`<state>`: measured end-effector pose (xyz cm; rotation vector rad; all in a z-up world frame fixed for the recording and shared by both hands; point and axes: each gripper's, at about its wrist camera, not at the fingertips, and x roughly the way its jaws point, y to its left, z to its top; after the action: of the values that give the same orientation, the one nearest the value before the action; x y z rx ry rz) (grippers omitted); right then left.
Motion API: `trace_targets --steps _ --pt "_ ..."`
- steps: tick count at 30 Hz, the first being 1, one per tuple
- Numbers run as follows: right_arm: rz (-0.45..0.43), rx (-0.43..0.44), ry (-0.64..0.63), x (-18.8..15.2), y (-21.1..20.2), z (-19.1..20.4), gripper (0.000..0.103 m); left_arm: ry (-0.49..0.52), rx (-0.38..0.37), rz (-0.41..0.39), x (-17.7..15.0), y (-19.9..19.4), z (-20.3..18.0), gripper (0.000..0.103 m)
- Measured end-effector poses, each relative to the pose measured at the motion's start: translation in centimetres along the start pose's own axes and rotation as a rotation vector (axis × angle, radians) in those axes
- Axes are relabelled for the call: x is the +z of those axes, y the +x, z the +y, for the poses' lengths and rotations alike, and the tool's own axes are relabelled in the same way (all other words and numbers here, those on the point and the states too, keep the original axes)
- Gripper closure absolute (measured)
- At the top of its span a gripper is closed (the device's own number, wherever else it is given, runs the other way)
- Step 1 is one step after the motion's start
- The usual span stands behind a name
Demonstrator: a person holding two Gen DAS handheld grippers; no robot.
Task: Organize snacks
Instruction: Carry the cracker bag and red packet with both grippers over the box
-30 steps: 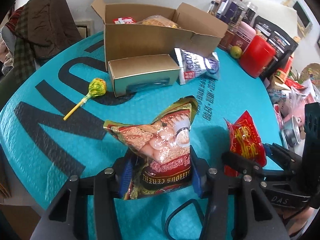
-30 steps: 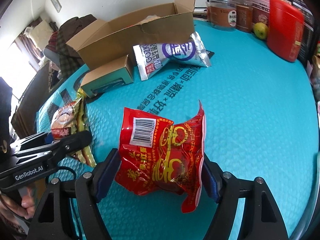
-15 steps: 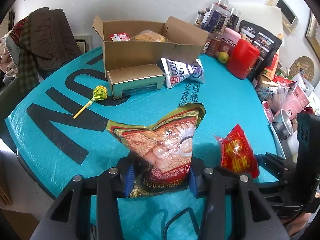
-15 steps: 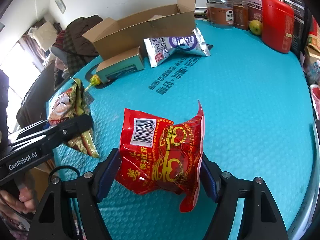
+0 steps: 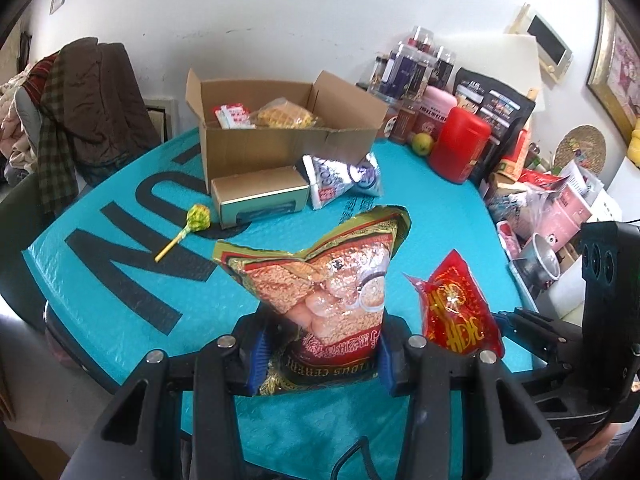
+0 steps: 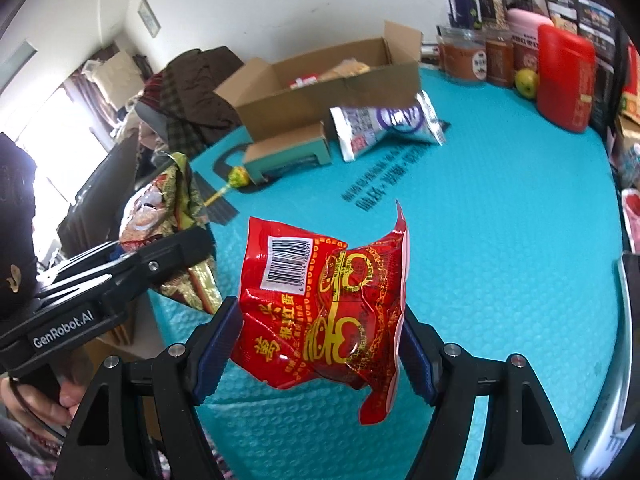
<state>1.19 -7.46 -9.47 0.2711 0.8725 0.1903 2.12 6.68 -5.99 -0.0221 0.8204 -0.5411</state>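
Crinkly foil on both sides: your left gripper [image 5: 318, 354] is clamped on the gold-and-red cereal bag [image 5: 332, 292], and your right gripper [image 6: 320, 344] is clamped on the red snack packet [image 6: 324, 308]. Both bags look lifted clear of the teal desk [image 6: 500, 220], held by their lower ends with the tops flopping free.

Step in hand, as I read it: carrying both to the open cardboard box [image 5: 280, 136] at the far side of the desk, which already holds a couple of snacks.

Next move calls for:
- going forward and up enough to clear the box's front wall; its right flap sags low, so come in over the middle.
- passing over the small gold-topped carton [image 5: 260, 196] and silver-purple packet [image 5: 344, 178] lying just in front of the box.
- dropping one bag at a time, since the opening looks tight for both grippers.

Lollipop [image 5: 192, 224] is left on the desk, beside the carton.
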Motion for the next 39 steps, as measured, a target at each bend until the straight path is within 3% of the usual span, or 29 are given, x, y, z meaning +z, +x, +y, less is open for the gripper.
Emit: trace_targets --steps 15,26,39 --pt "-0.076 0.035 -0.060 3.6 -2.0 0.9 0.028 0.026 -0.020 -0.086 3.6 -1.5 -0.7 0.060" --pt "-0.146 0.038 -0.115 8.5 -2.8 1.8 0.028 0.046 -0.013 -0.175 8.6 -2.2 0.0 0.060" --pt "-0.223 0.001 -0.198 14.8 -2.2 3.0 0.028 0.042 -0.006 -0.226 13.7 -1.0 2.0 0.060"
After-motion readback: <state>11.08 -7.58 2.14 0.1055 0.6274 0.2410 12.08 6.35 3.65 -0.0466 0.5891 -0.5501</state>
